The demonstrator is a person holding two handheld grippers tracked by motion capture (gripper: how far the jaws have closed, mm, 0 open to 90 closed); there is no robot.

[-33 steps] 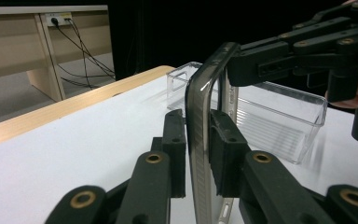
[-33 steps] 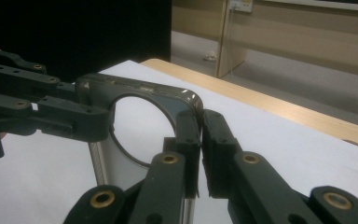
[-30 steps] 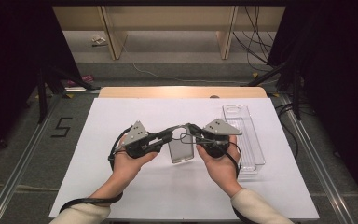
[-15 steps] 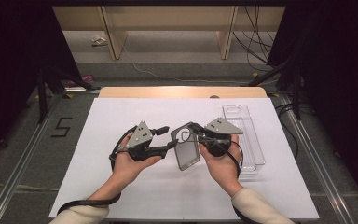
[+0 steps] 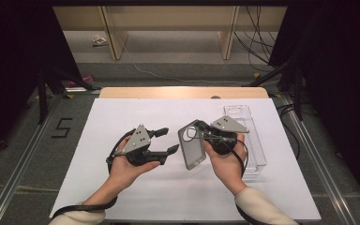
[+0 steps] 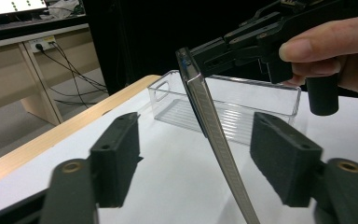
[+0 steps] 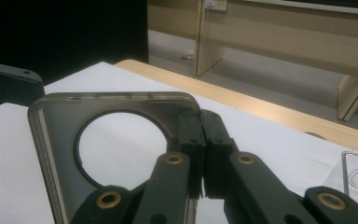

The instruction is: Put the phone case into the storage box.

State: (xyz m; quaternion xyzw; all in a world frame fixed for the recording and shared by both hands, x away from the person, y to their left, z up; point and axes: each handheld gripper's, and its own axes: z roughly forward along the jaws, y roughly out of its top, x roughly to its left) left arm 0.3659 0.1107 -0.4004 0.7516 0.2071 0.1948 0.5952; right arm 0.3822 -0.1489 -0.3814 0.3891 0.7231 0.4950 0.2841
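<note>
High view: your right tongs (image 5: 200, 133) grasp the grey translucent phone case (image 5: 191, 145) aloft; left tongs (image 5: 165, 140), released at nine o'clock, should probably grip it next.

The phone case (image 5: 192, 145) looks like smooth, slightly glossy grey plastic, with a finely ribbed edge in the left gripper view. The tray (image 5: 251, 136) is clear, shiny plastic with a ridged floor. The left gripper's pads (image 6: 119, 156) look like matt black foam, faintly rough. The table (image 5: 122, 112) has a matt white, paper-like top and a pale wood edge.
</note>
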